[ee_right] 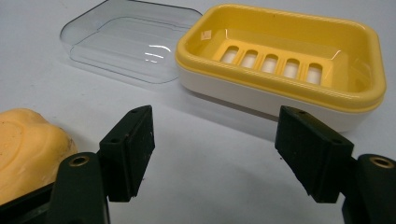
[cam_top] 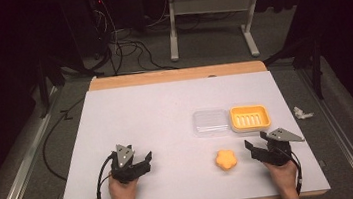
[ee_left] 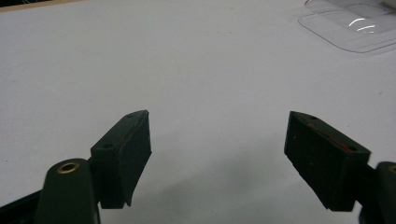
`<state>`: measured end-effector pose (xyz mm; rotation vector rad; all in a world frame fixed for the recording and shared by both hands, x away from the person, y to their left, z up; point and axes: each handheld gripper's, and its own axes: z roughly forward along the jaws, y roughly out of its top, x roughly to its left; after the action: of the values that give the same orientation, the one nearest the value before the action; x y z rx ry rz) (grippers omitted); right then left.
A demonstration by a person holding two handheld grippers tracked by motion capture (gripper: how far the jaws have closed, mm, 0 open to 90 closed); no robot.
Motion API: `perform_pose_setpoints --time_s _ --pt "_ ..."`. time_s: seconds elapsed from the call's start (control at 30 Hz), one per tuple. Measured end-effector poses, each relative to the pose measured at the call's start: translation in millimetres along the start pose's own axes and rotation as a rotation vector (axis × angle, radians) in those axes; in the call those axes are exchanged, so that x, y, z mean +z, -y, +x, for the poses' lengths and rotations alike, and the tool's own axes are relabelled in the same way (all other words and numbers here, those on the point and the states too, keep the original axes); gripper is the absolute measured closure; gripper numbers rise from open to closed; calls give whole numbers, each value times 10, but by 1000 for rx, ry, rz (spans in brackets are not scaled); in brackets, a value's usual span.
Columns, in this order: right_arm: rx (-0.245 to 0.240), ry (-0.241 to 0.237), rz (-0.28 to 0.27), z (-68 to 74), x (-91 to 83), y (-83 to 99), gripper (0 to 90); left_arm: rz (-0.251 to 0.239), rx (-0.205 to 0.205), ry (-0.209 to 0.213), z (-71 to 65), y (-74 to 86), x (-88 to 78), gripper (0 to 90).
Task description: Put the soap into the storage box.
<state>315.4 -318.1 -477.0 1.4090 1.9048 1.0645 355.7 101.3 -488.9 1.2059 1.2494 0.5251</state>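
My slotted yellow dish (ee_right: pixel 299 60) sits empty beside its clear lid (ee_right: pixel 126 42); lobed orange soap (cam_top: pixel 226 159) lies apart. Both my tongs, left (ee_left: pixel 217 154) and right (ee_right: pixel 215 154), gape wide.

Yellow soap dish (ee_right: pixel 280 70), white base; clear lid (ee_right: pixel 126 42); orange soap (cam_top: pixel 226 159); black tools; white table (cam_top: pixel 157 127).

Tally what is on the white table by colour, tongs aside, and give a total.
Yellow or orange: 2, the soap dish and the flower-shaped soap
Clear: 1, the lid
Total: 3
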Motion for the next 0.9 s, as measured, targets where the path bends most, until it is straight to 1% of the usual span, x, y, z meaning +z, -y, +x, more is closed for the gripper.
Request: perform_pose_setpoints --time_s 0.2,0.47,0.6,0.7,0.8,0.9 --pt "-5 7 3 15 -3 2 286 3 5 -2 4 1 1 235" --pt "1 8 -12 11 -16 8 278 3 2 -3 4 -1 2 235" --pt "-4 10 -20 4 -19 9 270 1 2 -2 3 -1 0 235" --pt "9 8 -21 -2 -23 10 264 -1 -1 -1 1 -2 -1 234" --pt "26 -4 -18 -19 -20 6 260 -1 0 -1 0 -1 0 234" --pt "33 -6 -19 -34 -19 5 249 0 0 -1 1 -1 0 234"
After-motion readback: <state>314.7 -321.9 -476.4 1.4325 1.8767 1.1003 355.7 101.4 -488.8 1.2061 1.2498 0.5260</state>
